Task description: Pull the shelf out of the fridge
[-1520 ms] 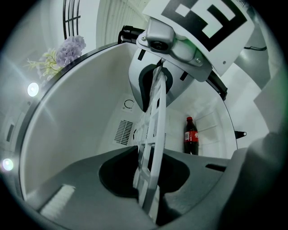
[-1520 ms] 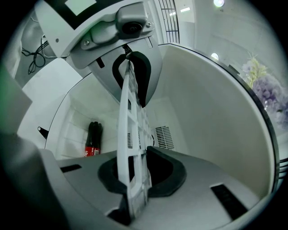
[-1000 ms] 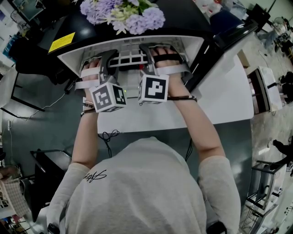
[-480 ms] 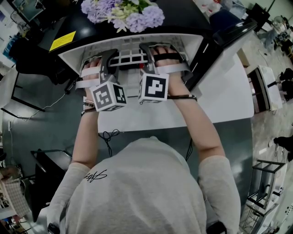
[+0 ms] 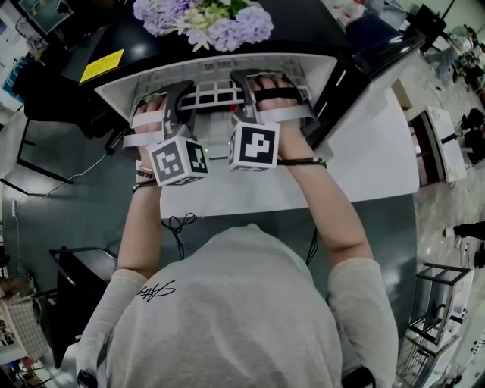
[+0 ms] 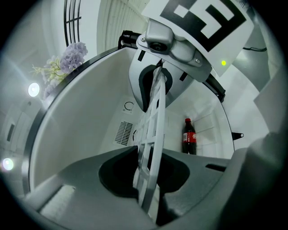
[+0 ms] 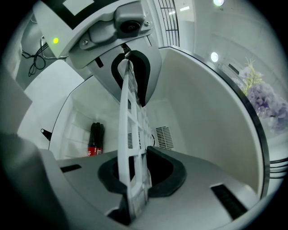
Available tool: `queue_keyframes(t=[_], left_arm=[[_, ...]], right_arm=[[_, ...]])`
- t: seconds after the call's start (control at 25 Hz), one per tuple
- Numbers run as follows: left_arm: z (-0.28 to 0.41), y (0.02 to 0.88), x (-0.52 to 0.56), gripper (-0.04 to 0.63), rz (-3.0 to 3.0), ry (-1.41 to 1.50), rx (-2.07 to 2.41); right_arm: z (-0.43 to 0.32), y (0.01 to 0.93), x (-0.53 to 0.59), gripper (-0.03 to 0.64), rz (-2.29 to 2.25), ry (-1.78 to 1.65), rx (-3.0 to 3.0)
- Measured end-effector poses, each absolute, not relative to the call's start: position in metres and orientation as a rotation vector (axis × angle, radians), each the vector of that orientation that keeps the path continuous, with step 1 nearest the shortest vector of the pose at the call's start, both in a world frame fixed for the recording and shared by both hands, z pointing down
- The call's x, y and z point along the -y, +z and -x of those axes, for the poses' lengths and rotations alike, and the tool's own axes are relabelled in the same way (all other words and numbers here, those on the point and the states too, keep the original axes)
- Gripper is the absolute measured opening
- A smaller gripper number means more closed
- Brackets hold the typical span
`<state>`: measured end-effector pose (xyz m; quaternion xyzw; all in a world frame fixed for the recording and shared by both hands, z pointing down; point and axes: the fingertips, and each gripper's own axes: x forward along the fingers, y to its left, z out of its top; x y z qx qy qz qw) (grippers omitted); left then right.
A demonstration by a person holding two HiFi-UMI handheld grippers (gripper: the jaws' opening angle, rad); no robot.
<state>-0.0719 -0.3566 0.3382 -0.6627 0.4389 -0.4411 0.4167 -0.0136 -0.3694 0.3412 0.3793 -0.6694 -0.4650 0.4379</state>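
The white grid shelf (image 5: 214, 95) sits inside the small open fridge (image 5: 121, 89), and both grippers hold its front edge. My left gripper (image 5: 180, 97) is shut on the shelf's left part. In the left gripper view the shelf (image 6: 153, 134) runs edge-on between the grey jaws of the left gripper (image 6: 146, 182). My right gripper (image 5: 246, 85) is shut on the right part, and the shelf (image 7: 130, 134) passes the same way through the right gripper (image 7: 135, 182). Each gripper view shows the other gripper clamped on the shelf further along.
A cola bottle (image 6: 189, 136) (image 7: 95, 139) stands in the fridge's door rack. The white-lined fridge door (image 5: 371, 144) hangs open at the right. Purple flowers (image 5: 203, 19) and a yellow sticker (image 5: 101, 68) lie on the black fridge top. A vent grille (image 6: 124, 133) is on the back wall.
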Motion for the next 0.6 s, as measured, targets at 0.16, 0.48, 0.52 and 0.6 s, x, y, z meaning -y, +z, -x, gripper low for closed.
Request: queue_keyframes(t=[0.16,0.48,0.52,0.6], left_arm=[[0.072,0.338,0.353,0.052,1.664,-1.109,-1.1],[0.072,0.338,0.347,0.052,1.663,-1.108,-1.096],[0.072,0.338,0.346,0.052,1.665,-1.106,-1.097],[0.072,0.338,0.345,0.053,1.667,-1.105,-1.098]], right_arm=[[0.014,0.342,0.365,0.049,-0.937,-1.15,1.672],[0.014,0.342,0.359,0.049,-0.937,-1.142,1.675],[0.014,0.343,0.358,0.049,-0.935,-1.14,1.675],[0.014,0.343,0.358,0.049,-0.938,-1.139,1.675]])
